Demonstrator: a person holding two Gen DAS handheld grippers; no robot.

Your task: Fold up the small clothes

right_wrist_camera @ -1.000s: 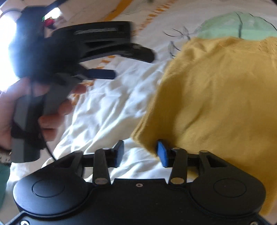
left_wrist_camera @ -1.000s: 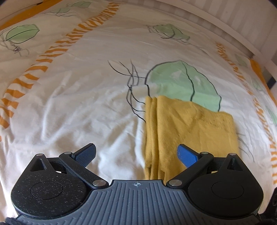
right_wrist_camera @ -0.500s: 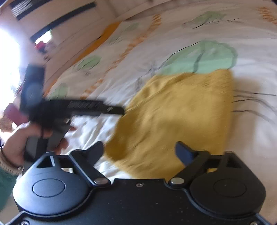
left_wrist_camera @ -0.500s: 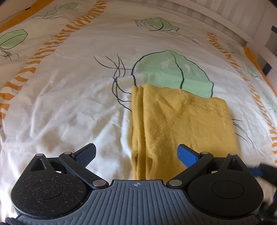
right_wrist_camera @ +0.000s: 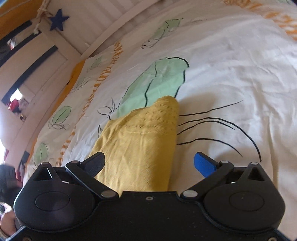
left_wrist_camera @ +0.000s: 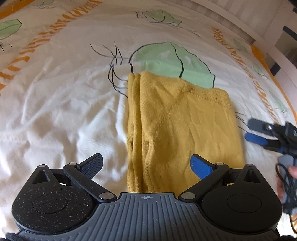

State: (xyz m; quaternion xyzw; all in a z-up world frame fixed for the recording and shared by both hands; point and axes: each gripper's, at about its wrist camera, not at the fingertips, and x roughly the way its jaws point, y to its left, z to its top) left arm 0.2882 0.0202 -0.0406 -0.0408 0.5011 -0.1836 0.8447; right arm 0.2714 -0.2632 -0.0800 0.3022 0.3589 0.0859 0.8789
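A yellow knitted garment (left_wrist_camera: 178, 126) lies folded flat on the bedsheet (left_wrist_camera: 61, 111), with stacked folded edges along its left side. My left gripper (left_wrist_camera: 146, 165) is open and empty just above its near edge. My right gripper (right_wrist_camera: 149, 164) is open and empty over the garment's (right_wrist_camera: 141, 144) right end. The right gripper also shows in the left wrist view (left_wrist_camera: 259, 133), just right of the garment.
The white bedsheet has green leaf prints (left_wrist_camera: 172, 61) and orange stripes (left_wrist_camera: 263, 92). A white slatted bed frame (left_wrist_camera: 241, 16) runs along the far side. A blue star (right_wrist_camera: 59, 21) hangs on the frame in the right wrist view.
My right gripper let go of the garment's corner, opened, and swung around to its right side. The left gripper stayed open and shifted slightly over the garment.
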